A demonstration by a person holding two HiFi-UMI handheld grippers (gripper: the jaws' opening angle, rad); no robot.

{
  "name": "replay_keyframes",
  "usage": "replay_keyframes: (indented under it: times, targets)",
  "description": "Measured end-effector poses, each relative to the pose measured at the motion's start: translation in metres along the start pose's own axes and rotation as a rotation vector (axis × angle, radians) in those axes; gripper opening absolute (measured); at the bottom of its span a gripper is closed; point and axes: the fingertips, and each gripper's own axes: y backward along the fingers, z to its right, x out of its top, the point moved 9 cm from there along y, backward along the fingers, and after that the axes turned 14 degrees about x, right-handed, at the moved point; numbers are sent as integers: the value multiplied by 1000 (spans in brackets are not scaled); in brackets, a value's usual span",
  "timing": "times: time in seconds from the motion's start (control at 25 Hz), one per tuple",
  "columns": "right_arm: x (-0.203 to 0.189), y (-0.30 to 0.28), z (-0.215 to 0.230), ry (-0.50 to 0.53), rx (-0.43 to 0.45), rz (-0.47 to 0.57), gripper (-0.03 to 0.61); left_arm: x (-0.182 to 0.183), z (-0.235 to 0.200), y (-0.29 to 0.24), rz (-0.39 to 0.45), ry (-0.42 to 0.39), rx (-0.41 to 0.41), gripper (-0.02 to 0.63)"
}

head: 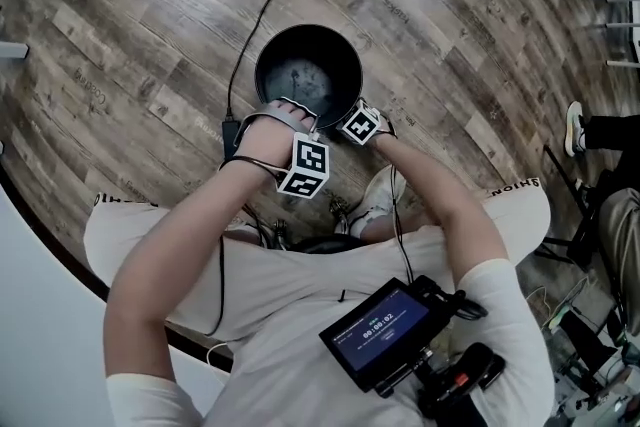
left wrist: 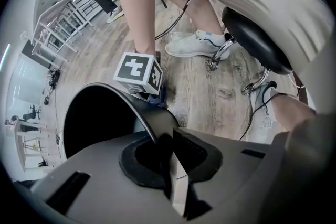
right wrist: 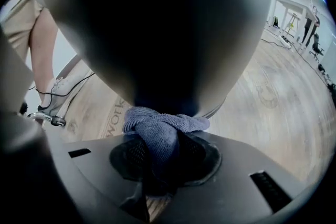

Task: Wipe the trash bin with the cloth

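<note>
Cloth (right wrist: 157, 131) sat pinched in the right gripper (right wrist: 157, 157), pressed to the bin (right wrist: 157, 34) wall ahead — left gripper (left wrist: 170, 157) clamped its rim, stool (left wrist: 257, 39) and shoe (left wrist: 194, 45) beyond.

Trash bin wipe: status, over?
Left gripper shut on trash bin rim. Right gripper shut on cloth, cloth against bin's outer wall. Cable on floor beside bin, nothing blocking.

"work" printed on floor plank (right wrist: 113, 119), other lettering illegible
</note>
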Motion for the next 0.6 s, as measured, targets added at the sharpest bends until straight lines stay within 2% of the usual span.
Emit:
replay_keyframes:
  times: [0.16,0.4,0.52,0.6]
  targets:
    - [-3,-4,4,-77,0,46,97,-2,0,-1,-4,3,15,57]
    - [-4,16,-13,-182,-23,-47,97,1,-1,-1,-9,25,22,71]
    - [-4,39,-24,-203,-30,-55,97,-3,-6,4,-13,73,0,156]
    - [0,54,-34,-189,-16,-52,97,-9,-8,7,-26,96,-10,177]
